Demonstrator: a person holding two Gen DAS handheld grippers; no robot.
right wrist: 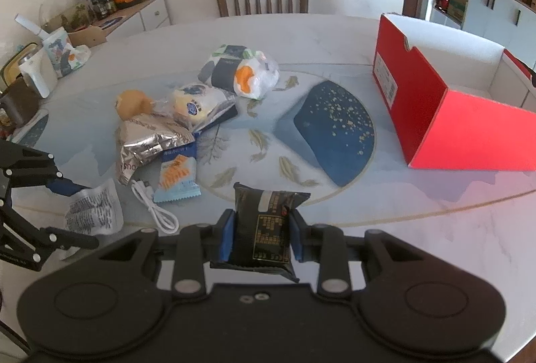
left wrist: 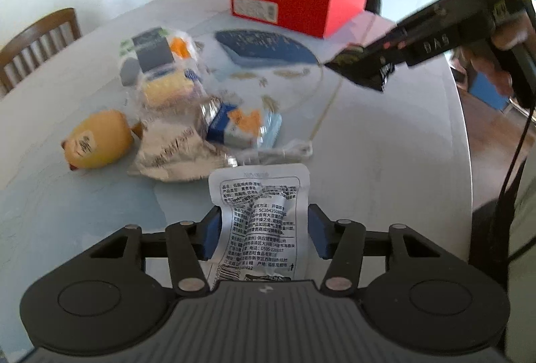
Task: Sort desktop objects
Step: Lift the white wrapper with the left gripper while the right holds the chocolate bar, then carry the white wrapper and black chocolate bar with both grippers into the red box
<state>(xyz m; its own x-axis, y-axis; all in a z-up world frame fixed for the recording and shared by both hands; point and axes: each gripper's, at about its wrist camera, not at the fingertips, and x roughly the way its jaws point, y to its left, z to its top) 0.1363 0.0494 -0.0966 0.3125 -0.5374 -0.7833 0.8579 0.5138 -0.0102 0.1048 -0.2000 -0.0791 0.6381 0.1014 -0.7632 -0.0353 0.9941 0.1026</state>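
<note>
1. Marble-patterned, the round surface (right wrist: pixel 385 229) carries a heap of wrapped snacks on its left side and an open box on its right.
2. Furthest left in the heap lies a yellow wrapped bun (left wrist: pixel 97 140), beside a crinkled silver foil packet (right wrist: pixel 147 141).
3. Behind these sit a clear-wrapped cream bun (right wrist: pixel 197 105) and a bundle of tissue packs with orange print (right wrist: pixel 244 71).
4. A blue and orange biscuit packet (right wrist: pixel 177 175) lies in front of the foil, with a white cable (right wrist: pixel 154 208) coiled just beside it.
5. The left gripper (left wrist: pixel 263 229) has its jaws around a white printed sachet (left wrist: pixel 259 205); the blue pads touch its edges and the film is creased between them.
6. The right gripper (right wrist: pixel 261 235) holds its jaws clenched on a black snack packet (right wrist: pixel 268 229), raised above the surface.
7. A dark blue fan-shaped mat (right wrist: pixel 335 131) lies at the centre.
8. The red cardboard box (right wrist: pixel 462 125) stands open on the right, well apart from the heap.
</note>
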